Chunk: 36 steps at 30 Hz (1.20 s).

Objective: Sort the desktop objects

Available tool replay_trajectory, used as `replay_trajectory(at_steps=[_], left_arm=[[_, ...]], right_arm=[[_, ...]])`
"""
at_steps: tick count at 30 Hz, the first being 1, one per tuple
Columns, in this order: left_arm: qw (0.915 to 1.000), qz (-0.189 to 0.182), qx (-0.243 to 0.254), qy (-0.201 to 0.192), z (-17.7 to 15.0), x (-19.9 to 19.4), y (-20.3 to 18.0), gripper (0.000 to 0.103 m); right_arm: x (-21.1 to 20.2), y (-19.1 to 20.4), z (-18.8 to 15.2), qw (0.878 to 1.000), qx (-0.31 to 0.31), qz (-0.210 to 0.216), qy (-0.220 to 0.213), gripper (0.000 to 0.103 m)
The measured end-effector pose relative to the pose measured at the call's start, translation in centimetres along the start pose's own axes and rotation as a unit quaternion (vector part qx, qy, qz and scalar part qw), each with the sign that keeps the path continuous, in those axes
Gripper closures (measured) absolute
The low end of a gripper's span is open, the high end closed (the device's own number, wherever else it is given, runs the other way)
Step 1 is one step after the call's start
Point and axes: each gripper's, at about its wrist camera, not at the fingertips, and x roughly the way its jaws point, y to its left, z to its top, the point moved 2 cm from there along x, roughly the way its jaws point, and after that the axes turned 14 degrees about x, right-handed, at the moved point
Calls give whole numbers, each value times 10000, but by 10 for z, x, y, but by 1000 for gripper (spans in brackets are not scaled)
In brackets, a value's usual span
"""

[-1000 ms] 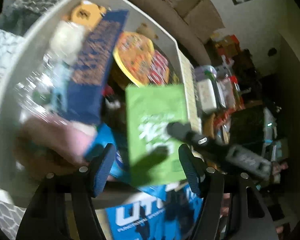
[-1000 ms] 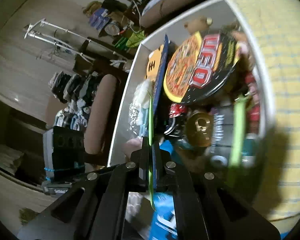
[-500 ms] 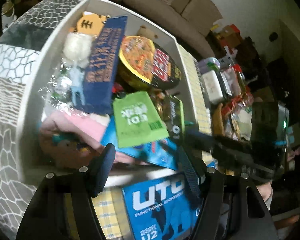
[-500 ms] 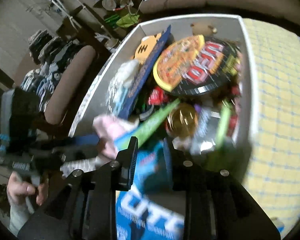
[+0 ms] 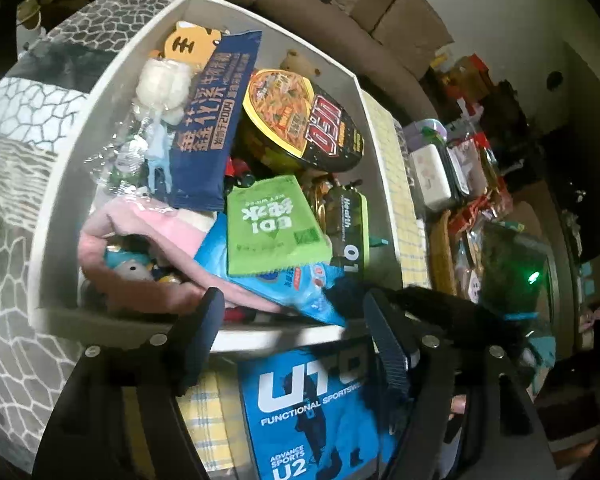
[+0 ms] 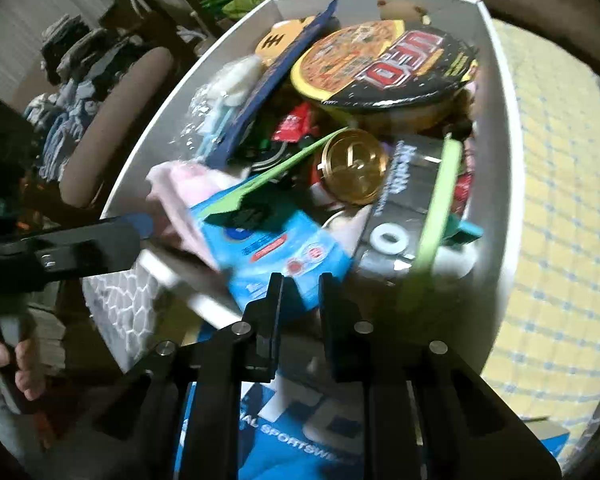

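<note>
A white box [image 5: 60, 184] holds several things: a UFO noodle bowl [image 5: 300, 120], a dark blue snack bag [image 5: 208, 128], a pink cloth [image 5: 148, 224] and a gold tin [image 6: 354, 170]. A green wet-wipe packet [image 5: 272, 224] lies flat on a light blue packet [image 5: 300, 284] near the box's front wall. My left gripper [image 5: 292, 316] hangs over that front wall, jaws opening, nothing between them. My right gripper [image 6: 302, 292] is just in front of the blue packet [image 6: 284, 248]. Its jaws are closing with a narrow gap and nothing in it.
A blue UTO box [image 5: 308, 400] lies on yellow checked cloth [image 6: 560, 200] in front of the white box. A grey patterned cushion [image 5: 12, 160] borders the left side. Packets and boxes [image 5: 440, 176] crowd the right. A person's hand [image 6: 4, 360] holds the left gripper.
The green packet was held upright in my right gripper; now it lies flat in the box, let go. Both grippers have drawn back toward the box's front wall.
</note>
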Motion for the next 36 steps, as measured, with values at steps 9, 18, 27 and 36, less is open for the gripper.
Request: replay_trajectory(at_steps=[9,18,27,36], left_arm=[[9961,690,514,-206,-14,-7,-42,3],[9868,1285,980,-81,-52,13,-87,0],[9802,1632,1119,56,-92,53,-118,0],[9656,2299,1205,-171,-101,82,-120,0]], right_arm=[[-67,-23,-19,9950,502,200,-841,36],[-107,-59,-63,9889,504,-493,-1310,0],[-121,-112,-110,9798,814,-874,-1603,0],[-94,-148,-135,9738,967,-1128,-1722,0]])
